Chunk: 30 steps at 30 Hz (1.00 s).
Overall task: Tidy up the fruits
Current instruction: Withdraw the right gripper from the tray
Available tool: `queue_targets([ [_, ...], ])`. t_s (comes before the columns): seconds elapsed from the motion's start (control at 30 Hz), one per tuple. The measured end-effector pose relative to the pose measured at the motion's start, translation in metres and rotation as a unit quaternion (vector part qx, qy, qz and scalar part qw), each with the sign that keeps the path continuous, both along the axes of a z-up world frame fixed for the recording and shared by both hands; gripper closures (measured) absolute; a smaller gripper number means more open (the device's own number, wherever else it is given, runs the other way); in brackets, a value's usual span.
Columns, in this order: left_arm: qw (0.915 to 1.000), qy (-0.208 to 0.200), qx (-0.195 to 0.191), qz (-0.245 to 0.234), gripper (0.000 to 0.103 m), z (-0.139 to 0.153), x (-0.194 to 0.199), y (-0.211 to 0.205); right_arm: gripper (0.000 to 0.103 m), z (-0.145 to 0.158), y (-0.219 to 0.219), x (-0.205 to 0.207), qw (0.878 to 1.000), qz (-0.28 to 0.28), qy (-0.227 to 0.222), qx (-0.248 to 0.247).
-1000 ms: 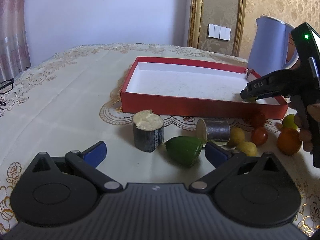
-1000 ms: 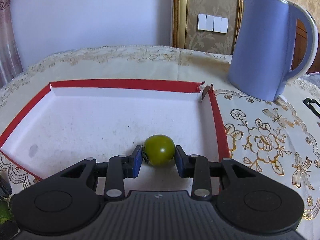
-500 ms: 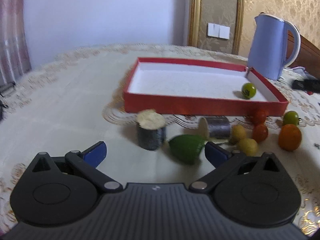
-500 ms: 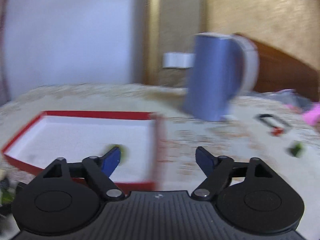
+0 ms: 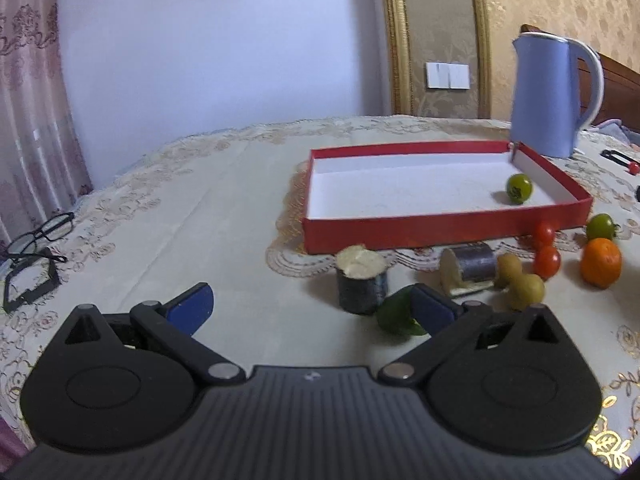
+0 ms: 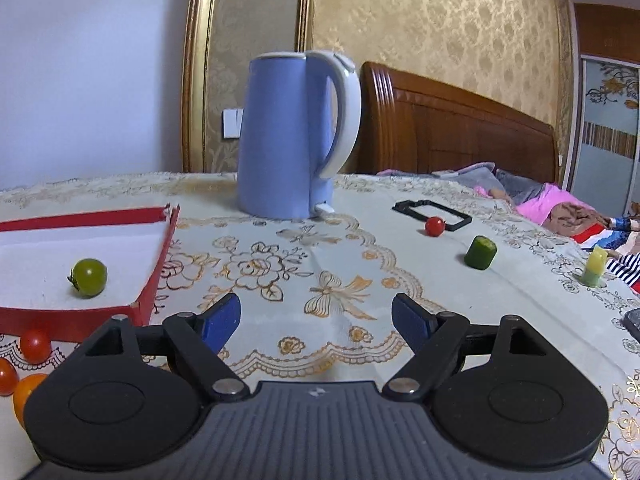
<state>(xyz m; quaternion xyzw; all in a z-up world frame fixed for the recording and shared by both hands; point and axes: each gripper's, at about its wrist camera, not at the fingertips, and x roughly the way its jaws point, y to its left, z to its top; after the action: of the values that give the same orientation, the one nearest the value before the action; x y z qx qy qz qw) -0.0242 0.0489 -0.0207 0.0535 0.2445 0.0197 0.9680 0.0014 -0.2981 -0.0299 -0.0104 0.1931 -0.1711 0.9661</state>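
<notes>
Left to right across the bench: glasses far left, then the left tool hanging released and empty above the cut green piece. Past it, the red tray with one green tomato inside, near its right wall. Loose fruit waits in front: red tomatoes, an orange, another green tomato.

Right tool, fingers spread, nothing between them, aimed at bare cloth.

To do the next pick well, I'd say straddle one small fruit squarely and clench gently; they roll.

Only the right view shows a stray tomato, a green stub and a yellow piece beyond the kettle; only the left shows the glasses.
</notes>
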Motion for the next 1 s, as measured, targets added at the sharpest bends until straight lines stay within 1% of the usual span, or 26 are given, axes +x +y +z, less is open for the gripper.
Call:
queue_targets([
  [0.07,1.0000,0.001,0.001,-0.004,0.000,0.001,0.004,-0.003,0.020,0.000,-0.002,-0.001,1.000,-0.009,-0.003,0.003],
  [0.2,0.9996,-0.007,0.028,-0.007,0.000,-0.001,0.012,-0.016,0.020,0.000,-0.009,-0.002,1.000,-0.021,-0.009,0.015],
  [0.3,0.9993,-0.007,0.035,-0.009,0.000,-0.001,0.017,-0.022,0.012,0.000,-0.010,-0.003,1.000,-0.021,-0.016,0.016],
  [0.33,0.9993,-0.007,0.036,-0.008,0.000,-0.002,0.018,-0.022,0.012,0.001,-0.010,-0.004,0.999,-0.022,-0.018,0.015],
  [0.43,0.9995,-0.016,0.016,-0.022,0.001,0.003,0.014,-0.019,0.012,0.001,-0.010,-0.005,0.999,-0.023,-0.021,0.017],
  [0.5,0.9993,-0.028,0.017,-0.017,0.001,0.009,0.008,-0.016,0.012,0.001,-0.011,-0.004,0.999,-0.024,-0.017,0.018],
  [0.57,0.9991,-0.033,0.013,-0.023,0.001,0.014,0.001,-0.013,0.012,0.001,-0.011,-0.003,0.999,-0.022,-0.015,0.019],
  [0.67,0.9994,-0.012,-0.002,-0.033,0.001,0.014,-0.004,-0.012,0.012,0.001,-0.011,-0.003,0.999,-0.023,-0.014,0.020],
  [0.7,0.9993,-0.010,-0.001,-0.037,0.001,0.013,-0.006,-0.015,0.012,0.001,-0.011,-0.003,0.999,-0.023,-0.014,0.020],
  [0.87,0.9977,-0.011,0.034,-0.058,0.001,0.002,-0.012,-0.039,0.012,0.001,-0.011,-0.004,0.999,-0.025,-0.016,0.019],
  [0.9,0.9974,-0.009,0.037,-0.062,0.003,-0.001,-0.011,-0.044,0.012,0.001,-0.012,-0.004,0.999,-0.025,-0.017,0.019],
  [0.93,0.9972,-0.007,0.039,-0.064,0.010,-0.003,-0.011,-0.047,0.012,0.001,-0.012,-0.004,0.999,-0.025,-0.018,0.019],
  [1.0,0.9971,0.004,0.035,-0.067,0.021,-0.007,-0.008,-0.051,0.012,0.001,-0.012,-0.004,0.999,-0.026,-0.019,0.019],
])
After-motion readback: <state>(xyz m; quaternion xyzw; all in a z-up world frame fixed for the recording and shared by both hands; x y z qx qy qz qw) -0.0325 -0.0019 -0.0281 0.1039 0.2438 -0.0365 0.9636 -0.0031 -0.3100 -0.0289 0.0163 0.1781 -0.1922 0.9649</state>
